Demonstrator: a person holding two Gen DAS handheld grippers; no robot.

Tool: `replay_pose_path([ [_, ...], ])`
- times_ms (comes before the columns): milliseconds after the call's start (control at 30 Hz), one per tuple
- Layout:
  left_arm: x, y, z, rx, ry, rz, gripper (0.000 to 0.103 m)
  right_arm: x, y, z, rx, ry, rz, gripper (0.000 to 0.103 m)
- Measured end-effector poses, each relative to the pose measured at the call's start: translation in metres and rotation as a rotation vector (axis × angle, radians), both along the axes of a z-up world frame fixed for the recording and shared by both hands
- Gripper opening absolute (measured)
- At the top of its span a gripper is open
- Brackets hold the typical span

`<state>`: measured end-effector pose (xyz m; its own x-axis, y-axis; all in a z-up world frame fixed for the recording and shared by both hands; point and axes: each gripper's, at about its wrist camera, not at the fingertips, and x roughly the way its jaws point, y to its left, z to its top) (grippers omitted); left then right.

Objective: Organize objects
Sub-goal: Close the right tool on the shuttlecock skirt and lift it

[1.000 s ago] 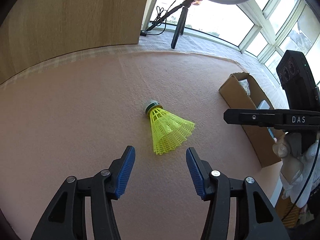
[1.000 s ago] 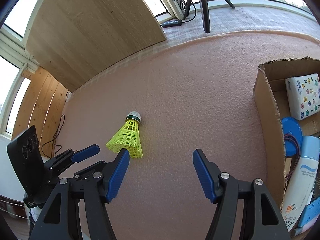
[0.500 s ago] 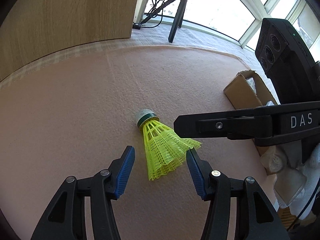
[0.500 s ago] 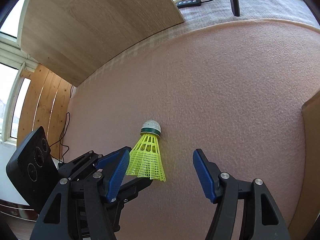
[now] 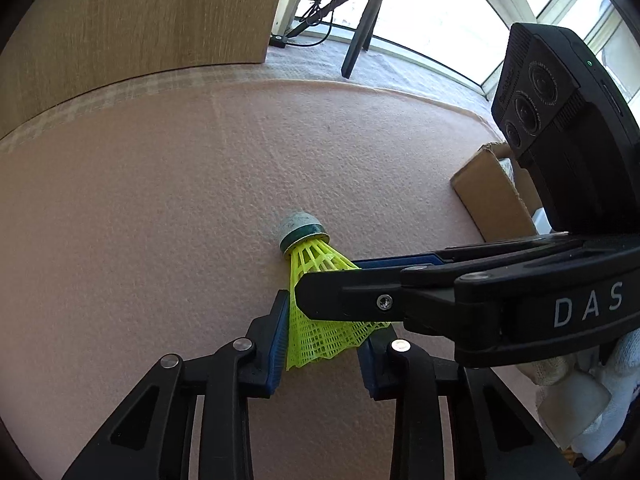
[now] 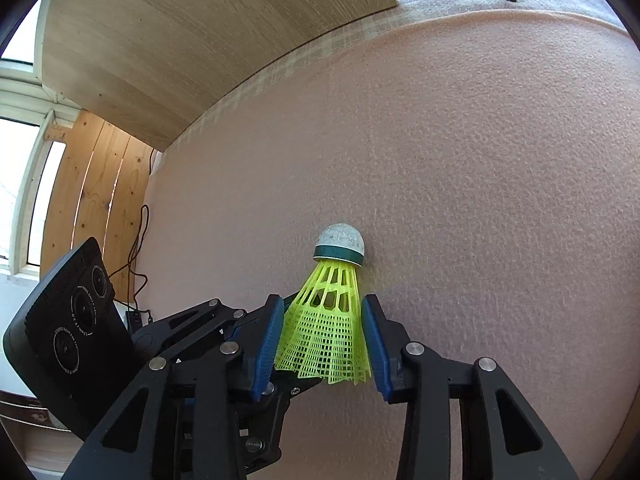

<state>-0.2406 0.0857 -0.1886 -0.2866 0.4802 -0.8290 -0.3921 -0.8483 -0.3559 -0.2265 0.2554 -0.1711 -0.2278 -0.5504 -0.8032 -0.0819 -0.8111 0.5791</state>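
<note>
While both tools crowd one spot, the yellow shuttlecock (image 6: 326,336) lies on the pink mat (image 6: 480,160), low centre of frame, cork pointing up-frame. Right gripper (image 6: 322,344) is narrowed, blue pads touching both skirt sides. Left gripper (image 5: 322,340) is also narrowed, its pads at the skirt's open rim, the right tool's finger crossing above. Cardboard box (image 5: 488,196) sits at the mat's right edge. Wooden panel (image 6: 200,40) borders the upper left. Broad bare mat lies up-frame.
</note>
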Motion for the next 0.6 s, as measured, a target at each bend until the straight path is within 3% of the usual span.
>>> replay_pose_path([
  [267, 0.018, 0.002, 0.018, 0.038, 0.028, 0.021, 0.03, 0.026, 0.011, 0.017, -0.028, 0.032, -0.041, 0.034],
  [600, 0.042, 0.057, 0.058, 0.055, 0.101, -0.072, 0.03, 0.07, 0.055, 0.06, -0.009, 0.107, -0.131, 0.034],
])
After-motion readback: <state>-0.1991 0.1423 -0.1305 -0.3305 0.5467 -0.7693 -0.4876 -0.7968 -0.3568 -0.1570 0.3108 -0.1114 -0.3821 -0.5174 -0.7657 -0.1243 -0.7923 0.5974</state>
